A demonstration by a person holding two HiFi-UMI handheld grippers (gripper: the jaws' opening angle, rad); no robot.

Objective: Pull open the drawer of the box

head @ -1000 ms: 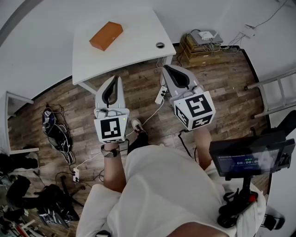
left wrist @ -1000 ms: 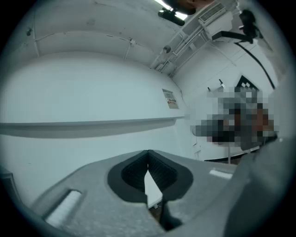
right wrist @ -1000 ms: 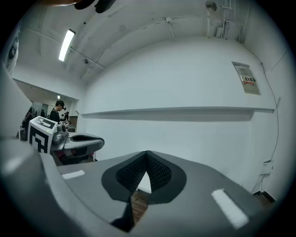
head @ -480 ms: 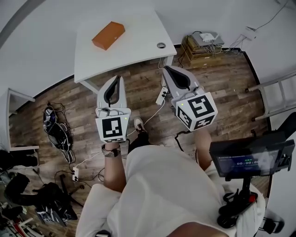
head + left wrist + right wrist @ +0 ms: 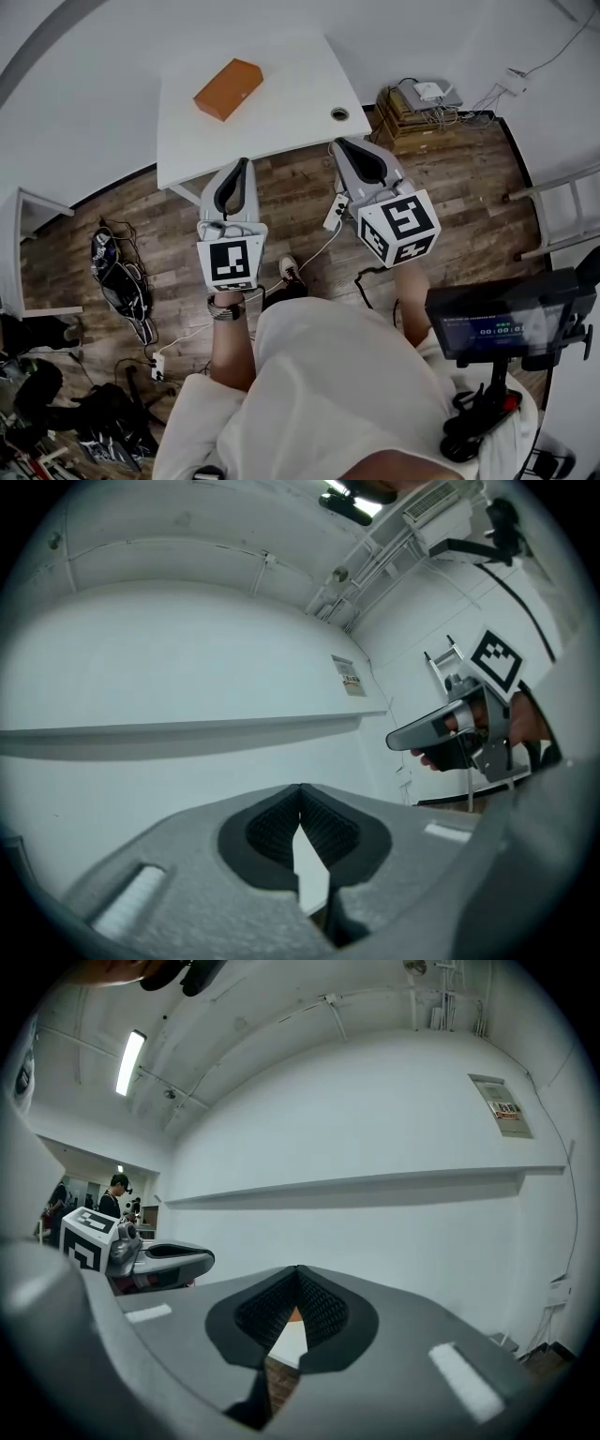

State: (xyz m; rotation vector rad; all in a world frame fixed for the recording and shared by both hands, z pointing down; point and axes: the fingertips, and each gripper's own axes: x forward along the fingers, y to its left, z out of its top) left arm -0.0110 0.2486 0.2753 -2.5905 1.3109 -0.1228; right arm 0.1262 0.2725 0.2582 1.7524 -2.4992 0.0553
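Note:
The box (image 5: 228, 89) is orange and flat. It lies on a white table (image 5: 281, 108), toward the far left; no drawer shows from here. Both grippers hover over the wooden floor just short of the table's near edge, pointing at it. My left gripper (image 5: 241, 165) is shut and holds nothing, and its tips meet in the left gripper view (image 5: 300, 794). My right gripper (image 5: 343, 145) is also shut and holds nothing (image 5: 298, 1274). A sliver of the orange box (image 5: 293, 1314) shows through the gap below its tips. Neither gripper touches the table or box.
A round cable hole (image 5: 339, 113) sits near the table's right corner. A power strip (image 5: 335, 211) and cables lie on the floor between the grippers. Stacked crates with a router (image 5: 422, 101) stand at the right; bags (image 5: 117, 277) lie left. A screen on a stand (image 5: 502, 319) is beside me.
Both grippers have edged closer to the table, which with the box now sits lower and further right in the head view. The jaws stayed shut.

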